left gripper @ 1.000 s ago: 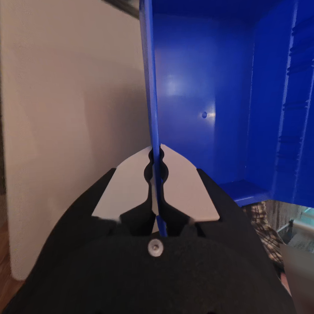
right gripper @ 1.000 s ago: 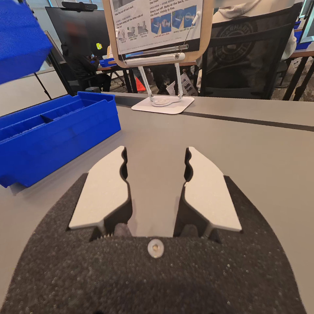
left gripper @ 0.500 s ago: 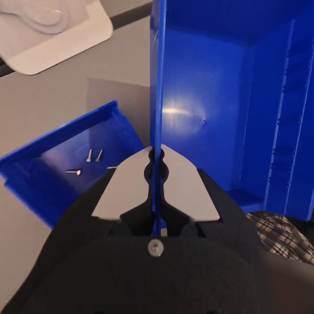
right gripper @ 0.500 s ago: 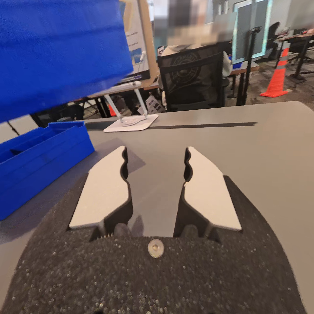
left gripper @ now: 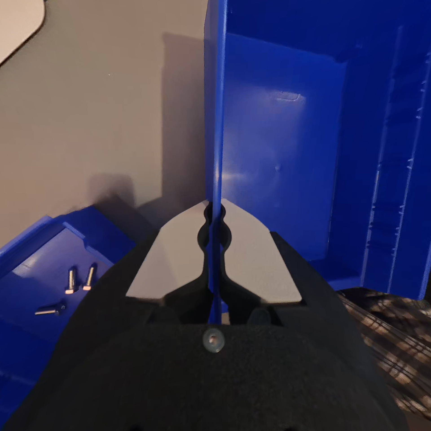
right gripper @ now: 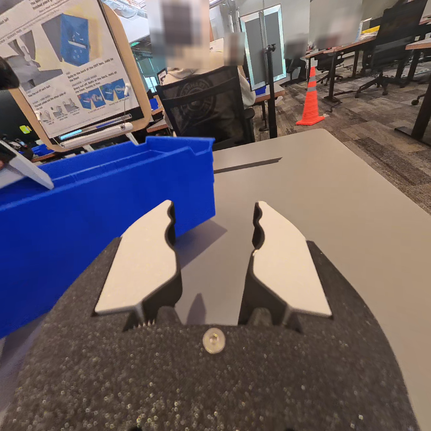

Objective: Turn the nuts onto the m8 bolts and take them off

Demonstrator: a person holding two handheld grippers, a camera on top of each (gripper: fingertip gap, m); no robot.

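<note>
My left gripper (left gripper: 214, 210) is shut on the thin side wall of an empty blue bin (left gripper: 279, 140). The same bin (right gripper: 105, 210) shows in the right wrist view, low over the grey table (right gripper: 303, 210), with a left gripper finger (right gripper: 28, 172) at its rim. A second blue bin (left gripper: 35, 245) lies at lower left and holds three silver bolts (left gripper: 72, 282), two side by side and one apart. I see no nuts. My right gripper (right gripper: 214, 205) is open and empty above the table, just right of the held bin.
An instruction board on a stand (right gripper: 70, 77) is behind the bin; its white base (left gripper: 14, 23) shows at top left. A chair with a seated person (right gripper: 205, 105) and an orange cone (right gripper: 311, 100) are beyond the table. Plaid cloth (left gripper: 384, 338) is at lower right. Across from one pair of fingers to the other is roughly 30 cm.
My left gripper has brought the held blue bin down from high in the air to table level beside my right gripper. The bolt bin has slid toward the lower left of the left view.
</note>
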